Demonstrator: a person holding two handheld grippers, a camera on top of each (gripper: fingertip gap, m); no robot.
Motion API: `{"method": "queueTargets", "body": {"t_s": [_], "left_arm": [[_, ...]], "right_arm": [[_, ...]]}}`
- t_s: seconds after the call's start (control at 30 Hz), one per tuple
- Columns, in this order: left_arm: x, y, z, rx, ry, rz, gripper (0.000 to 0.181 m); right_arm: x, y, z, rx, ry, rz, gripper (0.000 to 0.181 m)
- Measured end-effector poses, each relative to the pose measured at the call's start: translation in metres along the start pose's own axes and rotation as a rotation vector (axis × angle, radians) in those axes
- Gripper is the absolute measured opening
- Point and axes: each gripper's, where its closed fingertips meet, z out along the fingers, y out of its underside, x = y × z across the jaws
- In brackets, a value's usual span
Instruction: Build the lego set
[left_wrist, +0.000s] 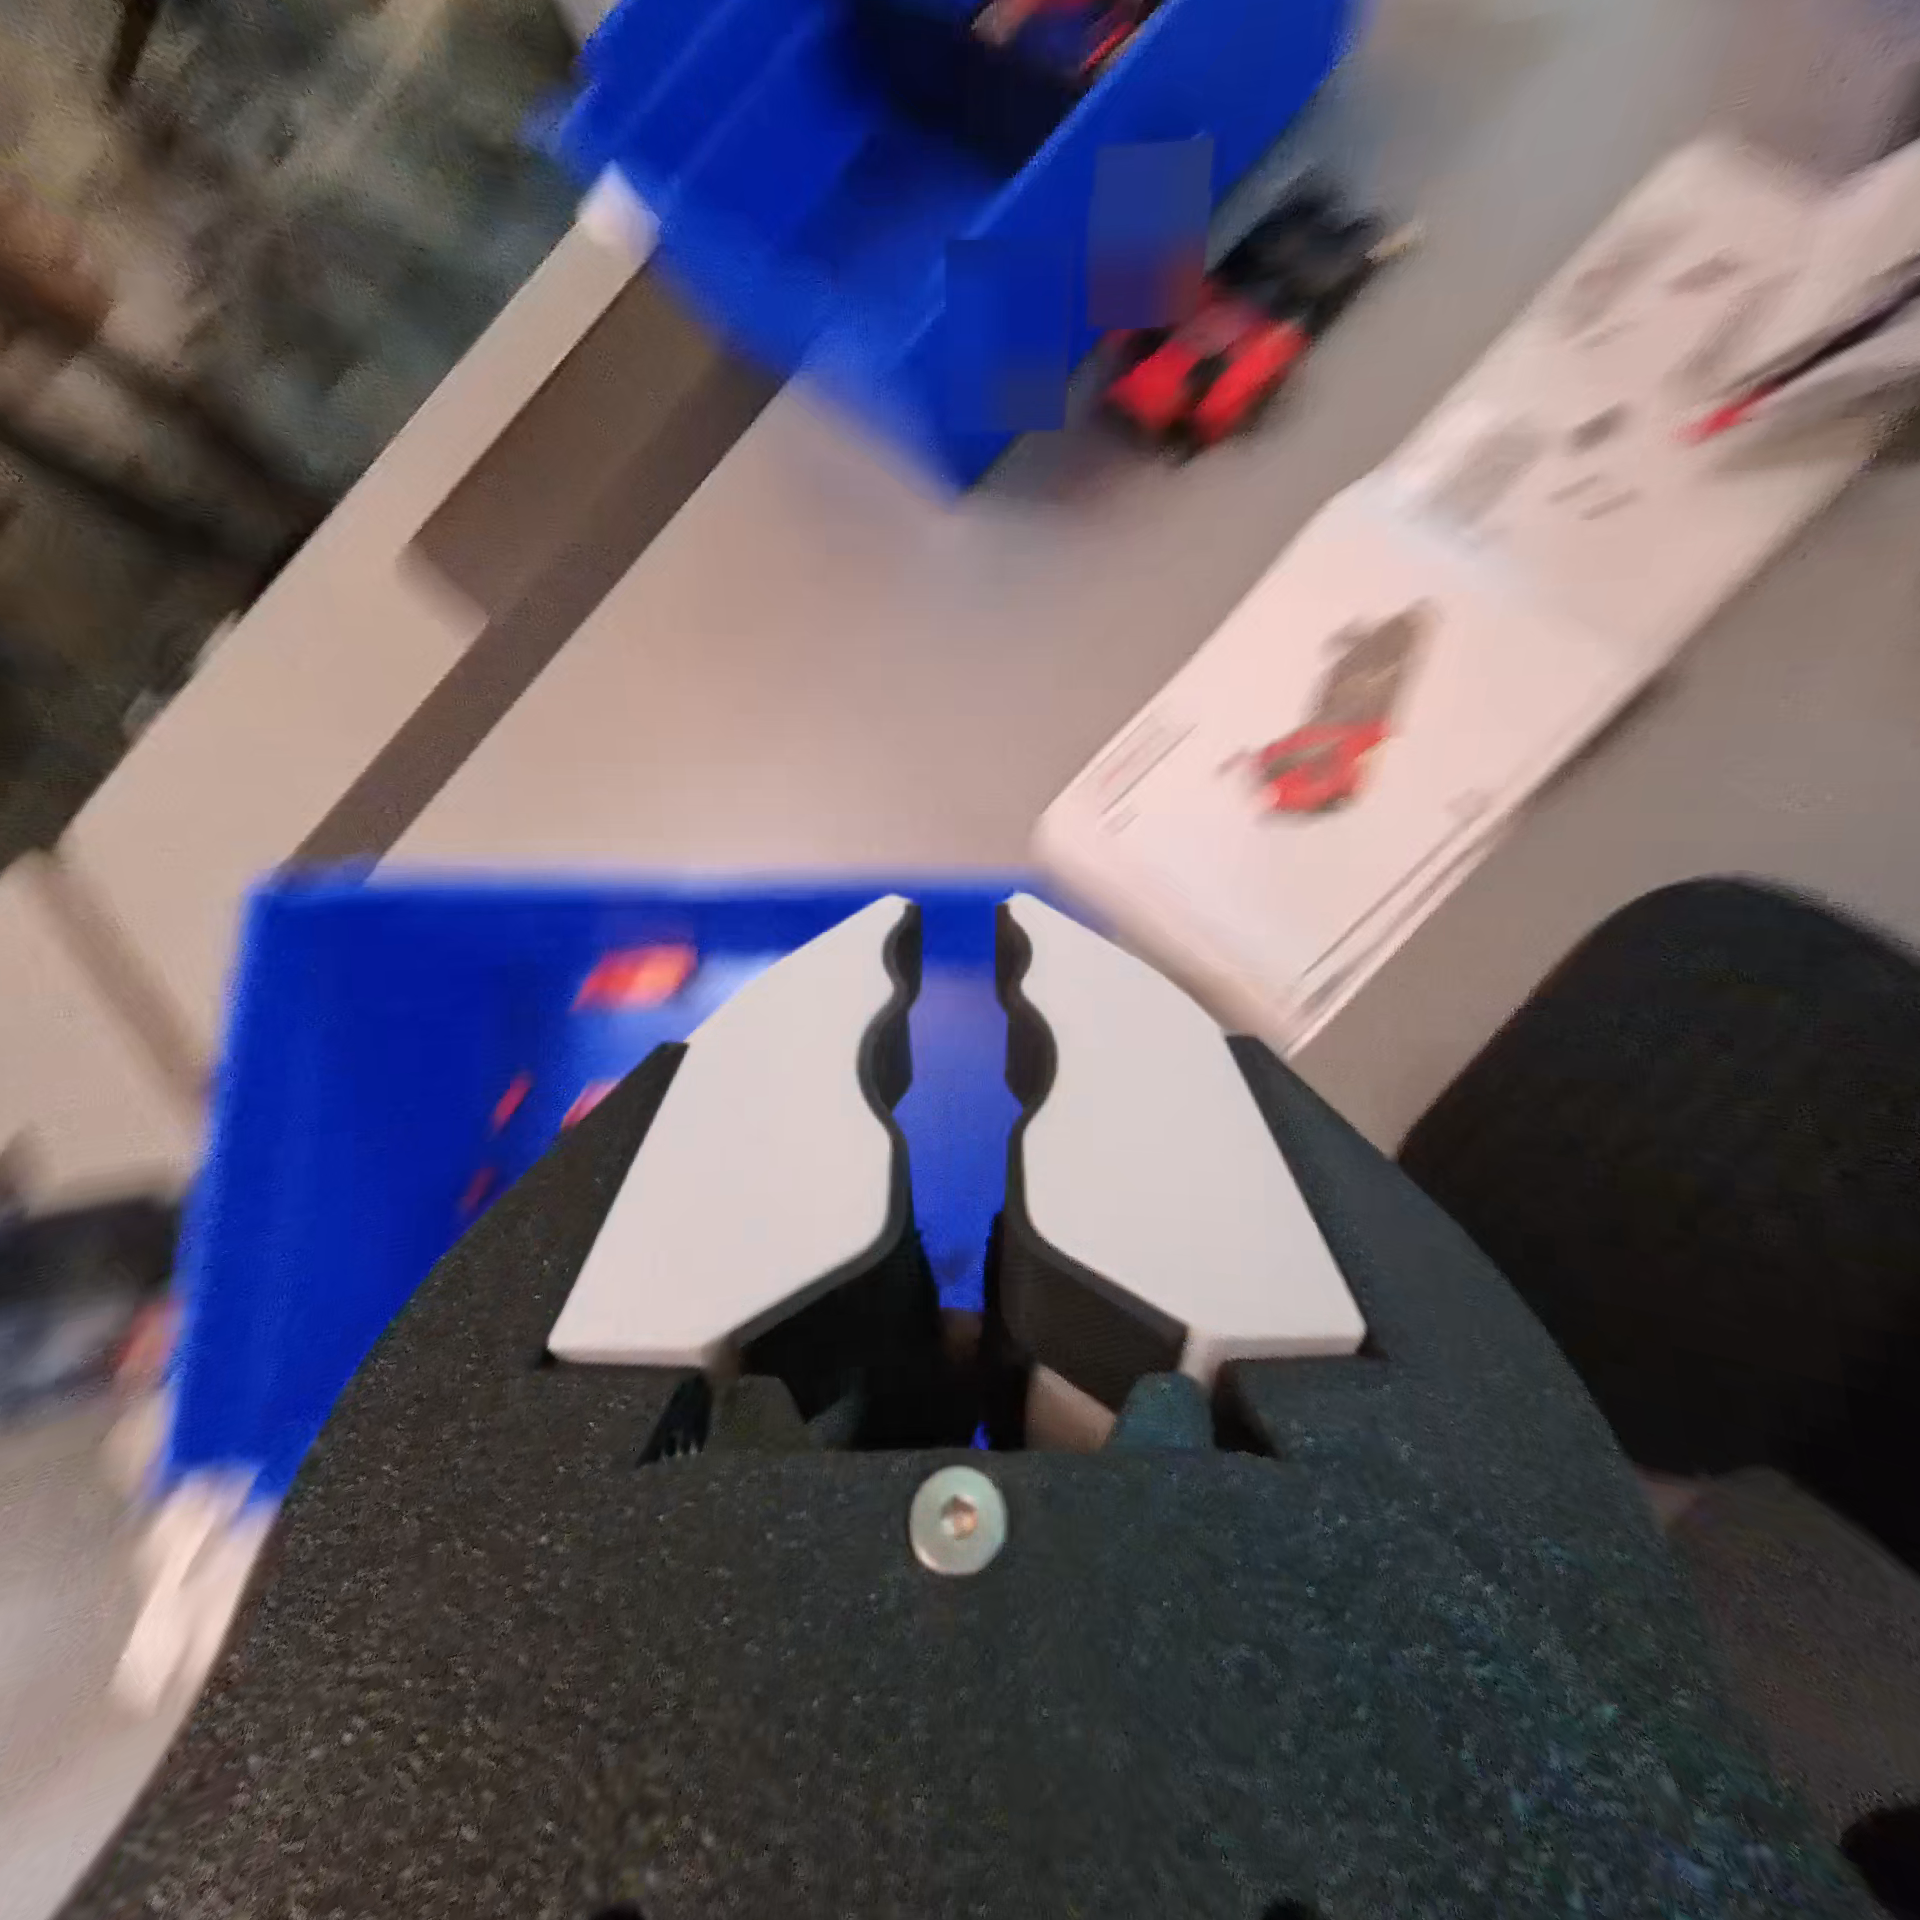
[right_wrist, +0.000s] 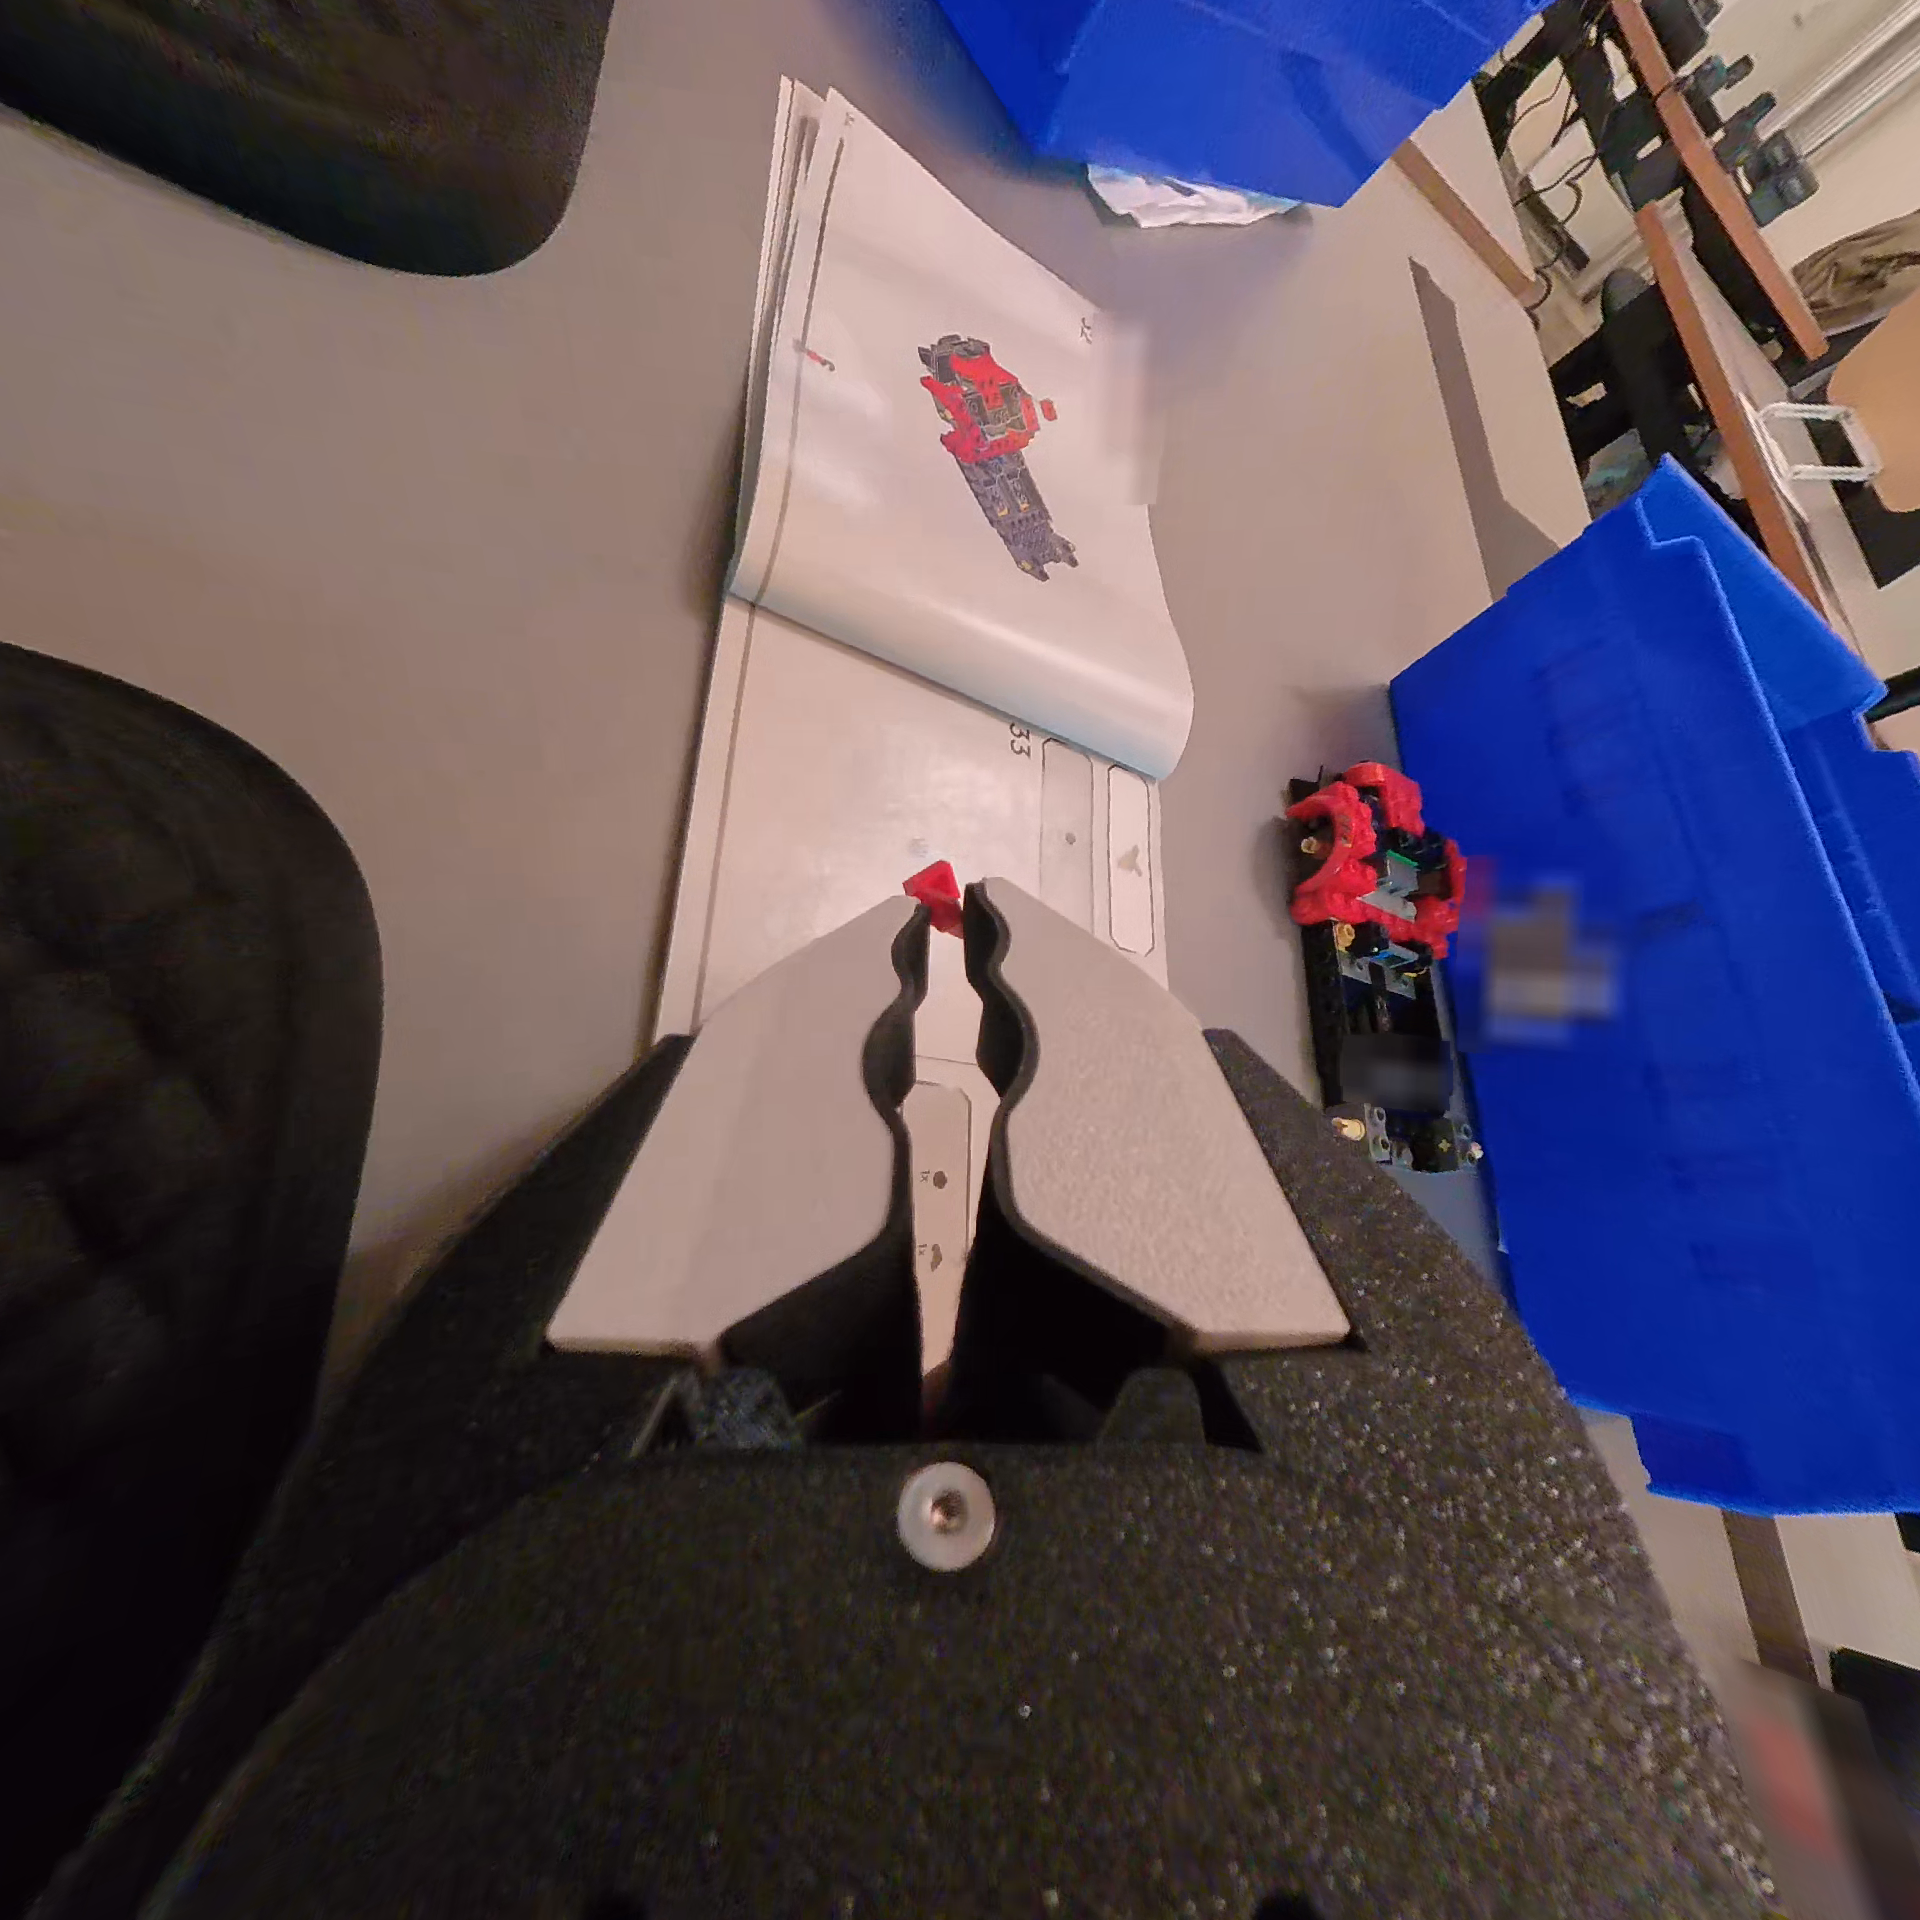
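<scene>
My left gripper (left_wrist: 958, 914) hangs over a near blue bin (left_wrist: 395, 1091) that holds small red pieces (left_wrist: 634, 977). Its jaws stand a narrow gap apart with nothing between them. This view is motion-blurred. My right gripper (right_wrist: 943, 914) is shut on a small red lego piece (right_wrist: 930, 888) and holds it above the open instruction booklet (right_wrist: 935, 520). The partly built red and black lego car (right_wrist: 1371, 914) lies right of the booklet, against a blue bin (right_wrist: 1683, 1039). The car also shows in the left wrist view (left_wrist: 1216, 364), beside a far blue bin (left_wrist: 831, 208).
A third blue bin (right_wrist: 1195, 83) stands at the top, with crumpled white wrapping (right_wrist: 1174, 197) by it. Dark padded shapes (right_wrist: 156, 1039) lie at the left of the grey table. The booklet (left_wrist: 1403, 727) and a dark shape (left_wrist: 1714, 1143) show in the left wrist view. One gripper's finger ends stand about 35 cm off the other's.
</scene>
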Motion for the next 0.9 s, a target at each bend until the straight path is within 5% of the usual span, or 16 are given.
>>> {"method": "queueTargets", "body": {"t_s": [0.07,0.13,0.23,0.4,0.7,0.9], "left_arm": [[-0.056,0.049,-0.028,-0.175,-0.138,-0.096,0.007],[-0.085,0.095,-0.036,-0.350,-0.100,-0.231,0.007],[-0.089,0.133,-0.018,-0.486,0.107,-0.273,0.008],[-0.091,0.188,0.012,-0.708,0.193,-0.104,0.008],[-0.122,0.196,0.025,-0.610,0.105,-0.217,0.018],[-0.133,0.196,0.027,-0.611,0.103,-0.254,0.041]], "right_arm": [[-0.001,0.000,0.001,0.000,-0.008,0.008,0.006],[-0.002,-0.001,0.001,0.007,-0.014,0.012,0.006],[-0.001,-0.001,0.000,0.008,-0.010,0.015,0.006],[0.000,0.002,0.000,0.001,-0.009,0.027,0.006],[-0.005,0.004,0.003,-0.005,-0.040,0.035,0.006],[-0.004,0.002,0.001,0.009,-0.038,0.045,0.006]]}}
